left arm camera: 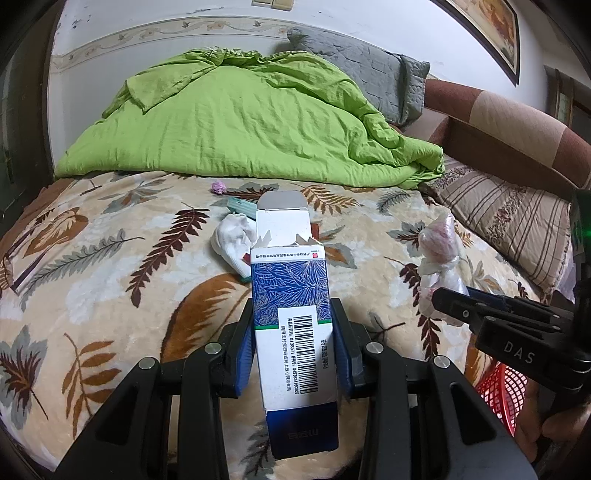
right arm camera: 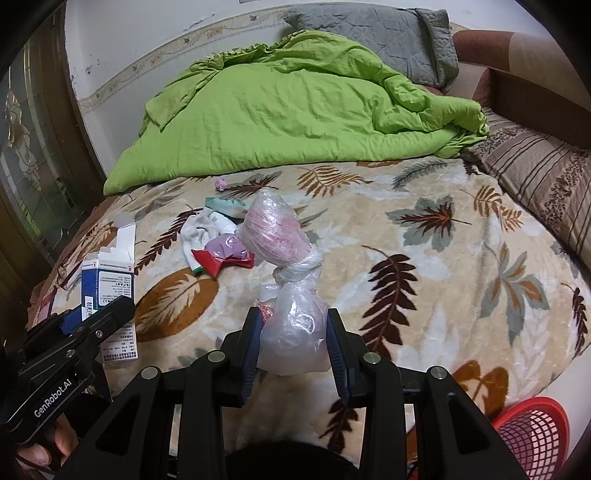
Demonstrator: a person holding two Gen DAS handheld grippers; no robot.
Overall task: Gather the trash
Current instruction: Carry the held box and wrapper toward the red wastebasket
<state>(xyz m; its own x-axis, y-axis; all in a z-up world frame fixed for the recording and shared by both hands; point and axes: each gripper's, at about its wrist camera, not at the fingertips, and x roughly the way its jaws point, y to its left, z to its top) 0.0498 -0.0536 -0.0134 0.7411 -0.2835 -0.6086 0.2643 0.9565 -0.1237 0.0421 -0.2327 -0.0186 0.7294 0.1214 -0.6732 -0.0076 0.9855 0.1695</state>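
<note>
Trash is being carried off the bed [right arm camera: 424, 266]: an opened medicine box [left arm camera: 291, 314] is being clamped in the left claw [left arm camera: 293, 332], a knotted plastic bag [right arm camera: 291, 288] in the right claw [right arm camera: 295, 339]. Both are judged due for the red basket [right arm camera: 532, 435] low on the right. Wrappers [right arm camera: 221, 251] are being left on the leaf-patterned blanket below a green quilt [right arm camera: 295, 110].

A bed [left arm camera: 110, 258] in a leaf-print blanket; behind it, a white wall [left arm camera: 122, 22] with a patterned border
</note>
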